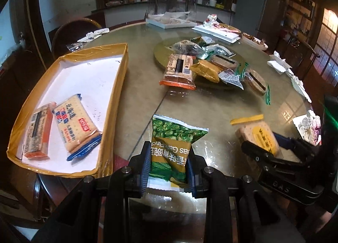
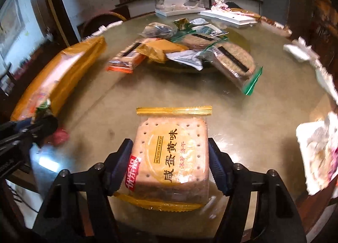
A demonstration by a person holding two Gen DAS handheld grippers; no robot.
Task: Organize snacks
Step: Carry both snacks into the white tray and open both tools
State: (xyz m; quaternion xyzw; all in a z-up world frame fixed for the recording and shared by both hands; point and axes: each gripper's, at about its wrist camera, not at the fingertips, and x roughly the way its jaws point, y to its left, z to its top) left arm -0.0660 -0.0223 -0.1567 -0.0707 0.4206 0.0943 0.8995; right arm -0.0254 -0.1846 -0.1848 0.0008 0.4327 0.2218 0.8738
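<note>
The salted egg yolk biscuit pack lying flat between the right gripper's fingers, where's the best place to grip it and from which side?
Grip the salted egg yolk biscuit pack across its two long straight sides, at the stiff biscuit block, not the thin crimped yellow end seals. Come from the near end, angled down, as the right gripper already straddles it. It lies flat on the table, so both sides are free.
</note>
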